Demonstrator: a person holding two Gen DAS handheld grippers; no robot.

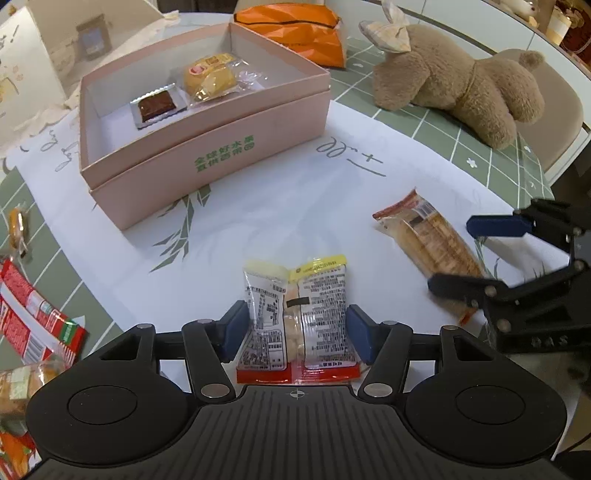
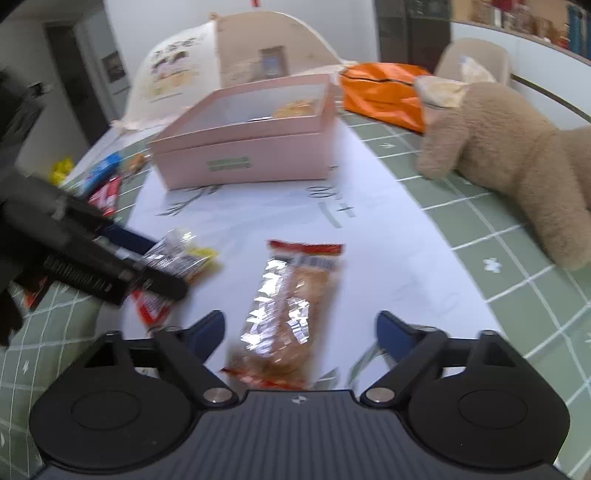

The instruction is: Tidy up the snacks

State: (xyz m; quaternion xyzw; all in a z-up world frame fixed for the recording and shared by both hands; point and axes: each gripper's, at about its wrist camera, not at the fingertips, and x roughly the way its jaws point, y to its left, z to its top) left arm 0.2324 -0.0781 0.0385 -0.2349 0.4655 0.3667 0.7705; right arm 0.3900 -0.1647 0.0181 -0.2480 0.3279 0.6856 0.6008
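A pink box stands open on the white mat and holds a chocolate square packet and a yellow cake packet. My left gripper has its blue pads against both sides of a clear snack packet with a red bottom edge, which lies on the mat. My right gripper is open around the near end of a long biscuit packet, its pads apart from it. The right gripper also shows in the left wrist view. The pink box shows in the right wrist view.
A brown plush toy lies at the back right and an orange bag behind the box. Red snack packets and a small orange one lie at the left on the green grid cloth. A beige food cover stands behind.
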